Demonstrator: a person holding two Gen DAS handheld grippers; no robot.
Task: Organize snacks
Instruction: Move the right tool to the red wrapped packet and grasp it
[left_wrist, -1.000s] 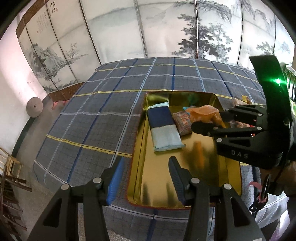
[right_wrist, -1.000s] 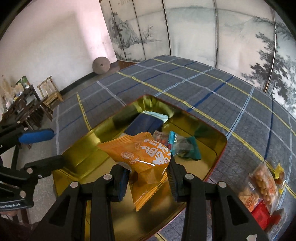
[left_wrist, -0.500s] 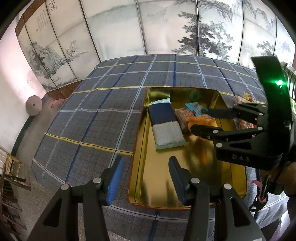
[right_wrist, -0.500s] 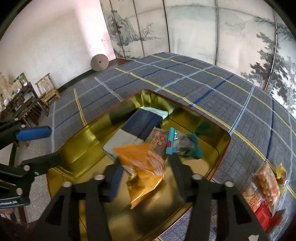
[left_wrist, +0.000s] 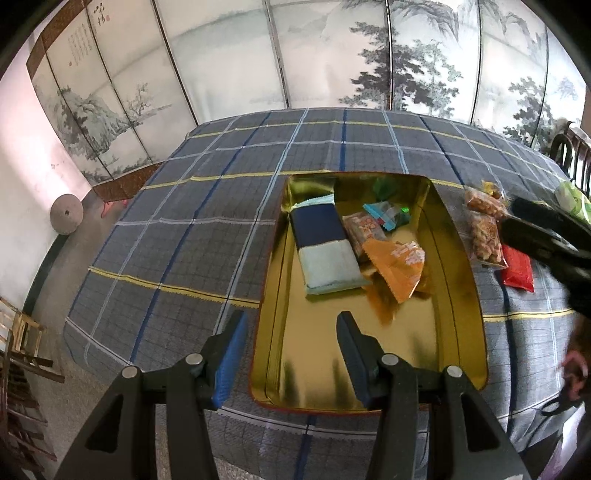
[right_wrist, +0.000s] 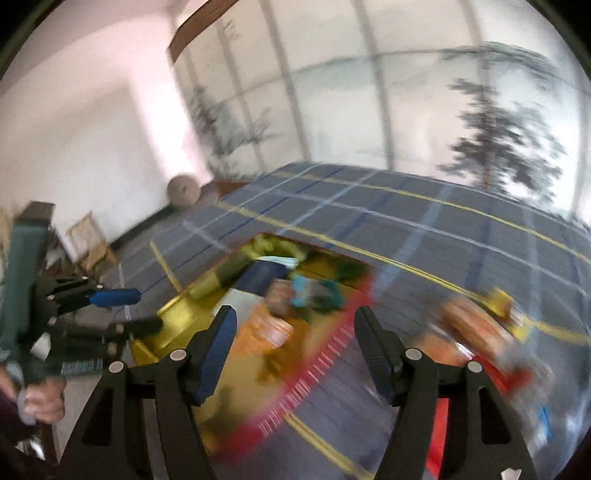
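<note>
A plaid-covered table (left_wrist: 207, 229) carries a gold tray (left_wrist: 461, 266), set near the front edge, seemingly so both hands can reach it. Inside the tray, four snacks sit bunched toward the far end: a long navy-and-pale-blue packet (left_wrist: 325, 247) along the left wall, a clear-wrapped biscuit pack (left_wrist: 360, 230) beside it, an orange packet (left_wrist: 400, 267) tilted against that pack, and a small teal-wrapped sweet (left_wrist: 388, 216) behind, leaving the near half bare for more. Unsorted snacks wait on the cloth just right of the tray: bags of fried nibbles (left_wrist: 484, 232) and a red packet (left_wrist: 519, 267). The left gripper (left_wrist: 291, 360) hovers over the tray's near-left corner, jaws apart, holding nothing. The right gripper (right_wrist: 295, 354), its view blurred by motion, is also spread and empty, pointed toward the loose pile, likely its next pick.
</note>
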